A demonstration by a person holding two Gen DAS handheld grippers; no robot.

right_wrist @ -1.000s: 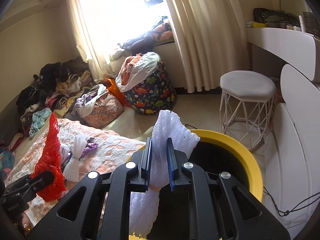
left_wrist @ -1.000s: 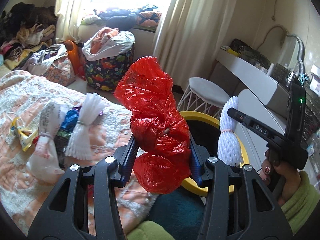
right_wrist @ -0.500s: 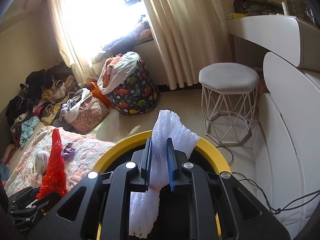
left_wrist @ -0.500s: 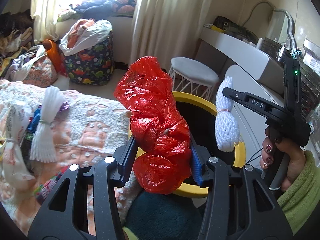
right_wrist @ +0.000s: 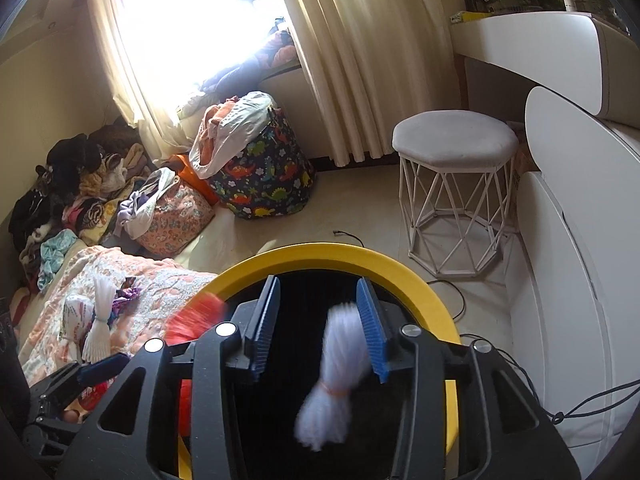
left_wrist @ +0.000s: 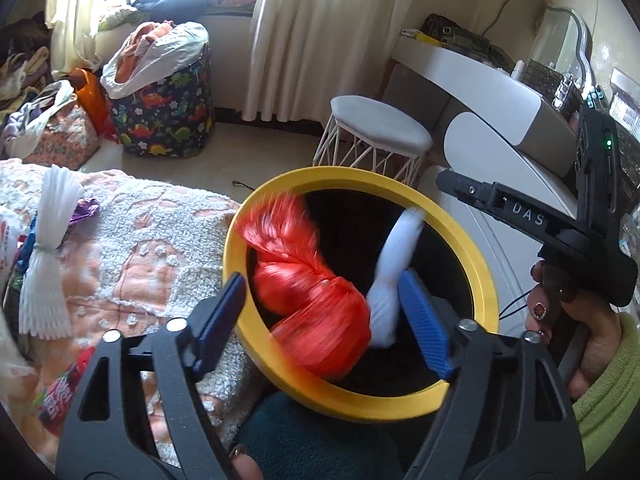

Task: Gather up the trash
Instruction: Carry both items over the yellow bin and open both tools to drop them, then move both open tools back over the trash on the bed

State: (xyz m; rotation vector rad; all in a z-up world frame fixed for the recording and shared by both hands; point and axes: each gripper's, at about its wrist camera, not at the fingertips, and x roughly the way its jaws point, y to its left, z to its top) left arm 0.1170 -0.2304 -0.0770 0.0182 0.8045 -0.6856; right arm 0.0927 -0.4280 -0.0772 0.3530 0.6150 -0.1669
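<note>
My left gripper hangs over the yellow-rimmed black bin, its jaws opening wide. The red plastic bag is free of both pads and falls, blurred, into the bin mouth. My right gripper is above the same bin with jaws opening. The tied white foam net drops between them, blurred, close to the right pad but loose. In the left wrist view the net falls beside the red bag, under the right gripper, held by a hand in a green sleeve.
On the bed's blanket lie another white foam net, a purple wrapper and a snack packet. A white stool, a dinosaur-print bag and a floor cable lie beyond the bin. White furniture stands right.
Both grippers came forward over the bin and their jaws spread apart. The red bag left the left gripper and the white net left the right one; both are dropping.
</note>
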